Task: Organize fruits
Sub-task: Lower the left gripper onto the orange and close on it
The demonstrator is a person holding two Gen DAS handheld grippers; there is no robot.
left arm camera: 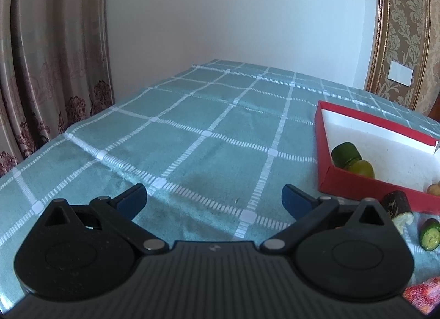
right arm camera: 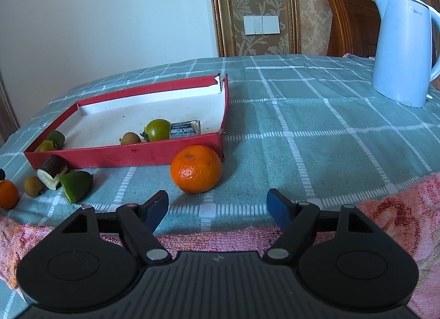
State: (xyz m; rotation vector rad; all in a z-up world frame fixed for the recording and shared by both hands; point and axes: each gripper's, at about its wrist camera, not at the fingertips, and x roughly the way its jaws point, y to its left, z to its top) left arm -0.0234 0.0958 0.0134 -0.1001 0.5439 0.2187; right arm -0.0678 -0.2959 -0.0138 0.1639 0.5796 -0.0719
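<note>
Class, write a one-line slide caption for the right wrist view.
Open right tool faces an orange on the checked cloth, just outside the red tray of fruit.

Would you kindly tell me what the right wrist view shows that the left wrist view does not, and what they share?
Only the right wrist view shows the large orange by the red tray's corner, the blue kettle, the green tomato in the tray and the open right hand-held gripper. Only the left wrist view shows the curtain and the open left hand-held gripper. Both share the red tray, the checked tablecloth and the dark cane piece.
</note>
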